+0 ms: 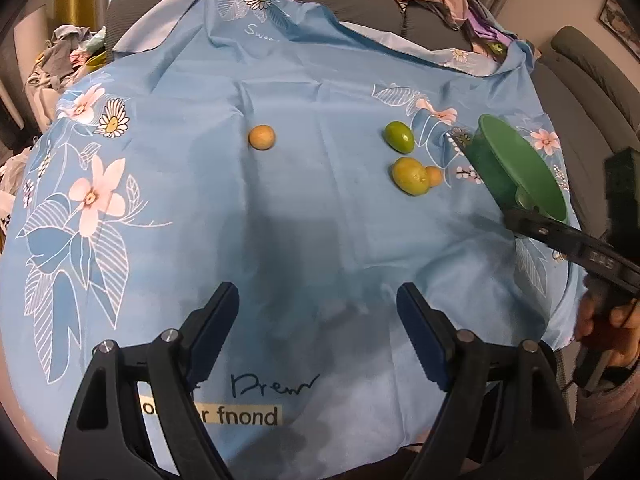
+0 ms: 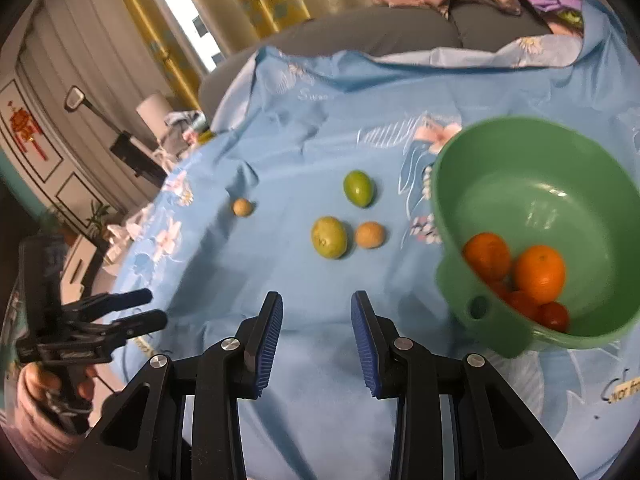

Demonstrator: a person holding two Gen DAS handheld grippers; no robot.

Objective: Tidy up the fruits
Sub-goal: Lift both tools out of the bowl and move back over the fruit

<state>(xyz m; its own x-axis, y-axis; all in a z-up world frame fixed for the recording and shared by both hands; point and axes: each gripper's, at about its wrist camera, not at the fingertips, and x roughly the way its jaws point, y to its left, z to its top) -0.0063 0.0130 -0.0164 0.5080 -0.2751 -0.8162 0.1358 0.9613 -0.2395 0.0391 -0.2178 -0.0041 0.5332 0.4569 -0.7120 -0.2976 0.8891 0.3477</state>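
Left wrist view: the left gripper (image 1: 318, 320) hangs with its jaws spread wide and nothing between them, above a table draped in a blue floral cloth (image 1: 304, 208). At 12 o'clock from it lies a small tan round fruit (image 1: 262, 137), alone. At 1 o'clock sit a green oval fruit (image 1: 399, 136) and a larger yellow-green fruit (image 1: 411, 176), with a second small tan fruit (image 1: 434, 176) touching the latter's right side. At 2 o'clock a green plastic bowl (image 1: 520, 168) appears tilted, edge-on; its contents are hidden here. The right gripper's fingers reach to the bowl's rim tab at 3 o'clock, but contact cannot be confirmed from this angle.

Right wrist view: the right gripper (image 2: 317, 334) shows its jaws moderately apart with only cloth (image 2: 280, 128) between them. The bowl (image 2: 500, 152) lies at 2 o'clock, beside the right finger, and its interior is visible: several oranges (image 2: 539, 274) gathered at its lower side. The yellow-green fruit (image 2: 329, 237) and tan fruit (image 2: 370, 234) appear just apart here, at 12 o'clock, the green oval fruit (image 2: 358, 188) beyond them and the lone tan fruit (image 2: 243, 207) at 11 o'clock. The left gripper (image 2: 156, 308) is at 9 o'clock, its fingers parted.
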